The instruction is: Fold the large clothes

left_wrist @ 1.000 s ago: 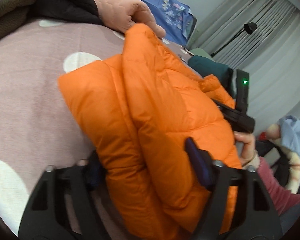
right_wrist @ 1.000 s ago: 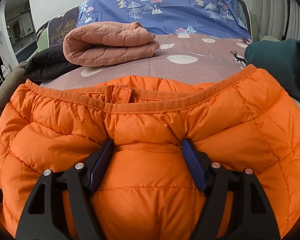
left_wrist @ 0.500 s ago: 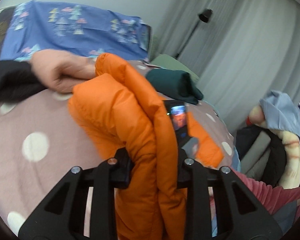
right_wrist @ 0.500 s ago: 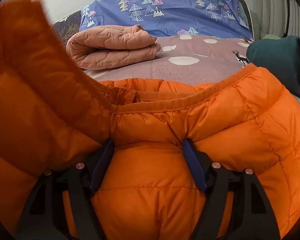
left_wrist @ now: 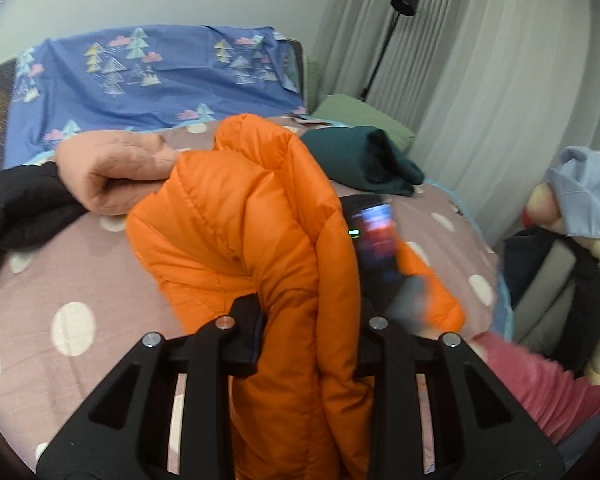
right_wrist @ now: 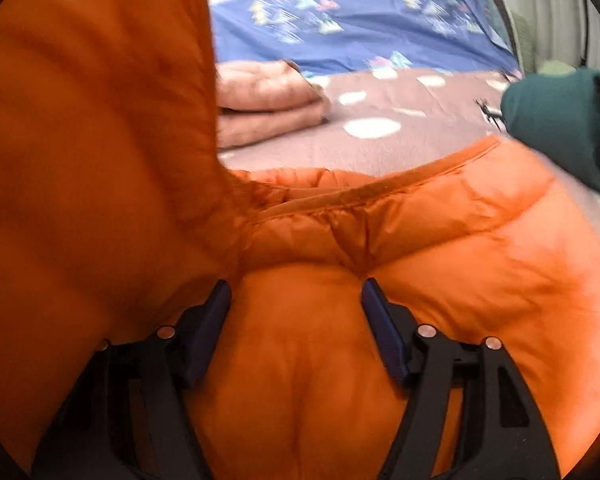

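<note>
An orange puffer jacket (left_wrist: 240, 220) lies on the dotted mauve bedsheet (left_wrist: 60, 280). My left gripper (left_wrist: 306, 320) is shut on a thick doubled fold of it, which stands up off the bed. In the right wrist view this lifted part fills the left side as a blurred orange wall. My right gripper (right_wrist: 296, 292) straddles a puffed panel of the jacket (right_wrist: 460, 280) just below its collar seam. Its jaws are closing and the pads press into the fabric, which bunches at the tips. Its black camera body (left_wrist: 374, 240) shows blurred behind the fold.
A folded pink quilt (left_wrist: 120, 172) and a black garment (left_wrist: 20, 208) lie at the back left. A folded dark green garment (left_wrist: 364, 160) is at the back right, before a blue tree-print cover (left_wrist: 140, 80). A red sleeve (left_wrist: 540, 384), a plush toy (left_wrist: 580, 200) and curtains are on the right.
My left gripper has closed on the jacket's fold and risen with it, rolling upright. The lifted part has swung into the left of the right wrist view. The right gripper has risen slightly.
</note>
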A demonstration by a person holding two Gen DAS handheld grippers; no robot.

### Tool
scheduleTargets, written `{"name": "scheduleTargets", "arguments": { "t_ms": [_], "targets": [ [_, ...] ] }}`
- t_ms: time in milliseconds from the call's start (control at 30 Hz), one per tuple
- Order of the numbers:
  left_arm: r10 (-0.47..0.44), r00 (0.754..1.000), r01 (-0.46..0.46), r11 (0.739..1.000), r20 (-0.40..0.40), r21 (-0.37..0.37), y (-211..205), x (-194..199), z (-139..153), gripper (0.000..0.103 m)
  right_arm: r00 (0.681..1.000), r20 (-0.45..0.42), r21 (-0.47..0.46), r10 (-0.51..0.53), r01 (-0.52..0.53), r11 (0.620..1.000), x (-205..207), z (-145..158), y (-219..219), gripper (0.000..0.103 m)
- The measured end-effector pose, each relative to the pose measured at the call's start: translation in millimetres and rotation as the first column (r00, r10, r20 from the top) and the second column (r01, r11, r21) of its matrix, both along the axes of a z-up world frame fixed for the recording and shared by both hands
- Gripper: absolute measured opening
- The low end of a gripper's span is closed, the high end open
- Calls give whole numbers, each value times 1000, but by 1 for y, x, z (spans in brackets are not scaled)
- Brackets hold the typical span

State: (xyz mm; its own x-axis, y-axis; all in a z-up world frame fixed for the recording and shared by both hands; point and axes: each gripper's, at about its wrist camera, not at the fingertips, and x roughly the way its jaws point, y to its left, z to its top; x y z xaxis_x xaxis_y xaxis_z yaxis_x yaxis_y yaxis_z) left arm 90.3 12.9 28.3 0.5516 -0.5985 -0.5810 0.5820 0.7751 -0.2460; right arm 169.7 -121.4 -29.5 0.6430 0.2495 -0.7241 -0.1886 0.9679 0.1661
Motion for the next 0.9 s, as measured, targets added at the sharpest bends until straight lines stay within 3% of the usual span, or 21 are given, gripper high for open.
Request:
{"name": "scheduleTargets", "arguments": {
  "t_ms": [100,200,333,467,633,733,800,867,900],
  "targets": [
    [7,1000,-7,1000,-8,-25,6,0,1,28,998,42,-17,46,-46,999,-38,18,-10,63],
    [-6,1000,6,999,-3,-46,2,0,5,28,998,-43,80,47,-43,996,-52,0,-16,53],
    [-19,1000,19,1000,6,10,-24,0,10,28,1000,-22,60,17,-16,998,-50,-30,-8,53],
    [-37,999,38,998,-5,45,-47,5,11,28,1000,-13,54,12,-11,999,-50,-32,-6,53],
    [-52,999,52,998,-10,39,-62,7,17,28,1000,-17,151,1,2,988,-79,-13,-37,51],
    [-51,999,51,997,-1,62,-66,6,20,28,1000,7,275,1,-3,961,-123,0,-62,51],
    [-55,998,55,995,7,88,-73,6,20,28,998,-51,386,20,1,923,-145,-14,-73,51],
    [-74,997,74,992,-6,98,-85,9,18,28,991,-124,424,43,13,905,-148,-38,-69,49],
    [-82,997,83,991,-15,106,-91,10,17,29,993,-115,405,38,12,914,-147,-43,-67,47]
  ]
}}
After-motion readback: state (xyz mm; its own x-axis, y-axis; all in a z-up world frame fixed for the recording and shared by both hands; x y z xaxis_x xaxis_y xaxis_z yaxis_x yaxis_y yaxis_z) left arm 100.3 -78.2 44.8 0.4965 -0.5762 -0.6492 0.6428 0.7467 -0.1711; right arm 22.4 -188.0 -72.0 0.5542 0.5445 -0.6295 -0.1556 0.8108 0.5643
